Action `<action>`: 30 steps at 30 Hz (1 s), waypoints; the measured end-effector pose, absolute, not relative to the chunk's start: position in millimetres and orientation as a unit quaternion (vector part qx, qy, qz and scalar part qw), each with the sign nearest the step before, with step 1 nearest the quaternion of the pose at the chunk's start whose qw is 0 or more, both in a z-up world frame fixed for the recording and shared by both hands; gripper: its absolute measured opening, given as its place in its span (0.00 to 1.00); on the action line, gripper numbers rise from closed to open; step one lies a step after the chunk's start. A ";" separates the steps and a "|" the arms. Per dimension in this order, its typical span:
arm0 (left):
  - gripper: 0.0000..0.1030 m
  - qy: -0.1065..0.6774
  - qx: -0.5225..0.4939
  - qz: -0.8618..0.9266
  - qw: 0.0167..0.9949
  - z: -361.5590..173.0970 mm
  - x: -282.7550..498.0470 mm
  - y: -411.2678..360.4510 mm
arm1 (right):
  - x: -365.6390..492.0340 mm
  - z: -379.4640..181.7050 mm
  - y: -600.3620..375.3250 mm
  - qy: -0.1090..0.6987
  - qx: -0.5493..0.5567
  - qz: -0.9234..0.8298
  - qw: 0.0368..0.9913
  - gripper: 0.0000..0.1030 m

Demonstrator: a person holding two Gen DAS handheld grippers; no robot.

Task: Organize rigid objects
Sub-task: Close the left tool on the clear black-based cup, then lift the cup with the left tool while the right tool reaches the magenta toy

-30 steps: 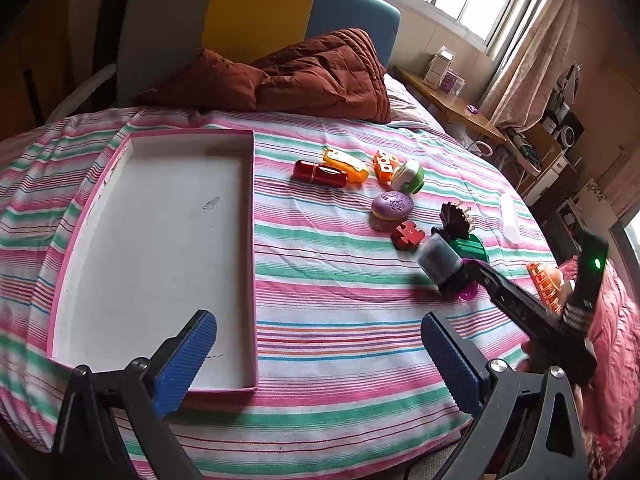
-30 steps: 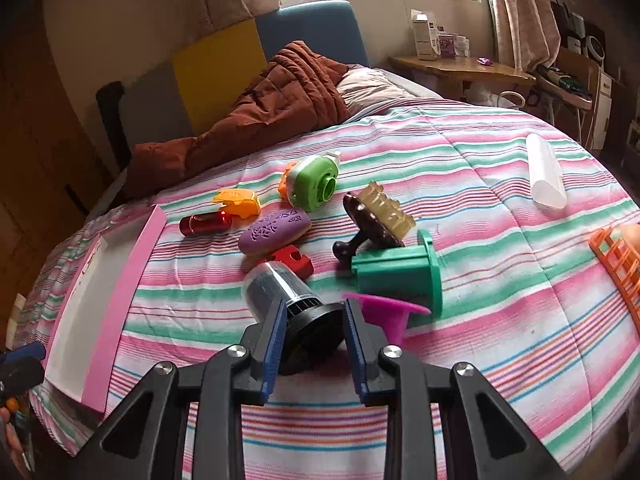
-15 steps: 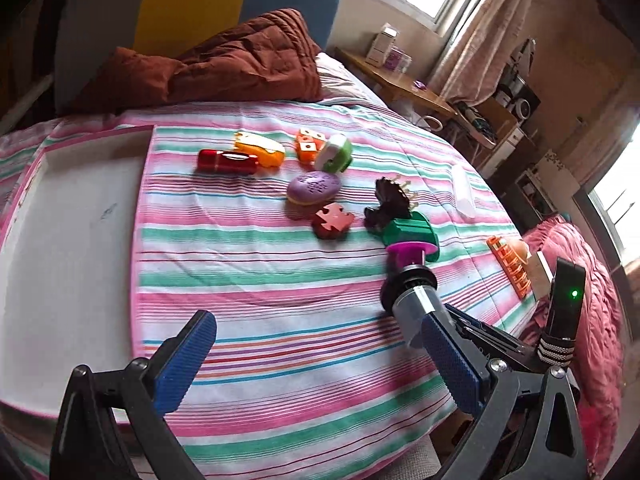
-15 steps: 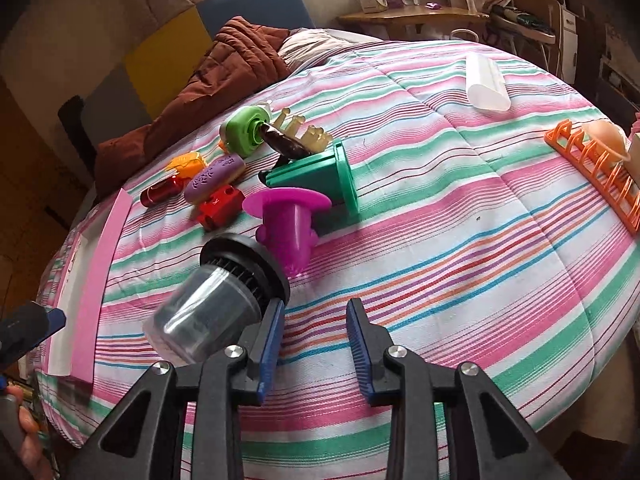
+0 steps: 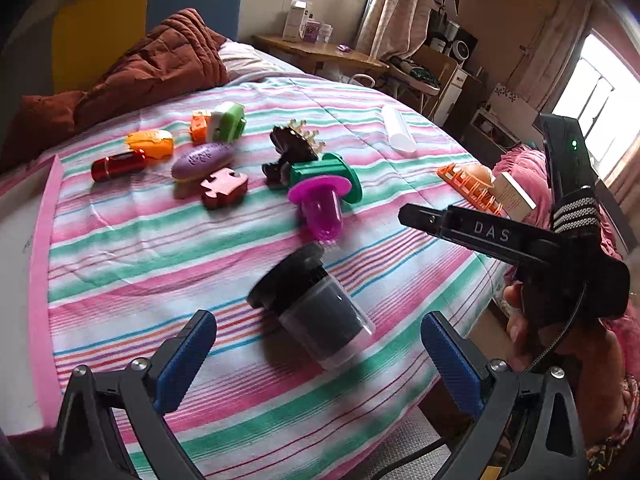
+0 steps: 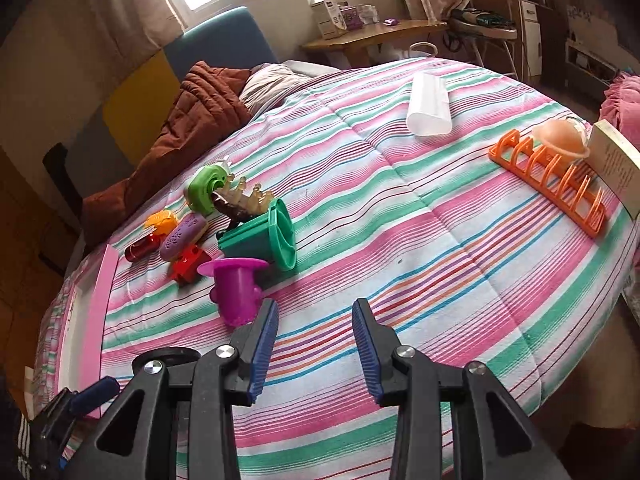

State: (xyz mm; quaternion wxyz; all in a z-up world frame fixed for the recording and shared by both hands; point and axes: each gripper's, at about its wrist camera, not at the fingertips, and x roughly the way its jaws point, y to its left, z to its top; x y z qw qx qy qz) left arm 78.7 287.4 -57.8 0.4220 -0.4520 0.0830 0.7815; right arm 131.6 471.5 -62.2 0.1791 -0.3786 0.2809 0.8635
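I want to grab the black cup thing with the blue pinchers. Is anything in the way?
No. In the left wrist view, only bare striped bedspread lies between the left gripper and the black-lidded cup.

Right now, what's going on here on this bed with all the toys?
A person is sorting small toys on the striped bedspread with a handheld gripper in each hand. The right gripper has just been opening and nothing is between its fingers; the black-capped clear cup lies on its side, free. The left gripper is open, with the cup lying just ahead of it. The pink-rimmed tray sits at the left.
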 end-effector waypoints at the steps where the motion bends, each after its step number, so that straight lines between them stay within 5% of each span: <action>1: 1.00 0.089 -0.456 0.780 0.418 -61.7 80.1 294.0 | 131.9 -62.2 472.0 0.282 -0.378 0.864 0.178 0.37; 4: 0.99 0.107 -0.467 0.781 0.401 -74.7 76.6 310.5 | 132.0 -63.1 471.1 0.274 -0.382 0.864 0.183 0.37; 8: 0.55 0.097 -0.493 0.774 0.384 -87.6 62.4 310.8 | 134.5 -67.7 474.5 0.291 -0.382 0.859 0.179 0.37; 12: 0.42 0.100 -0.492 0.777 0.380 -85.3 56.7 296.5 | 130.2 -65.7 465.3 0.275 -0.384 0.866 0.165 0.37; 30: 0.41 0.059 -0.453 0.821 0.342 -58.1 22.5 234.3 | 106.3 -75.7 430.7 0.227 -0.410 0.876 0.118 0.37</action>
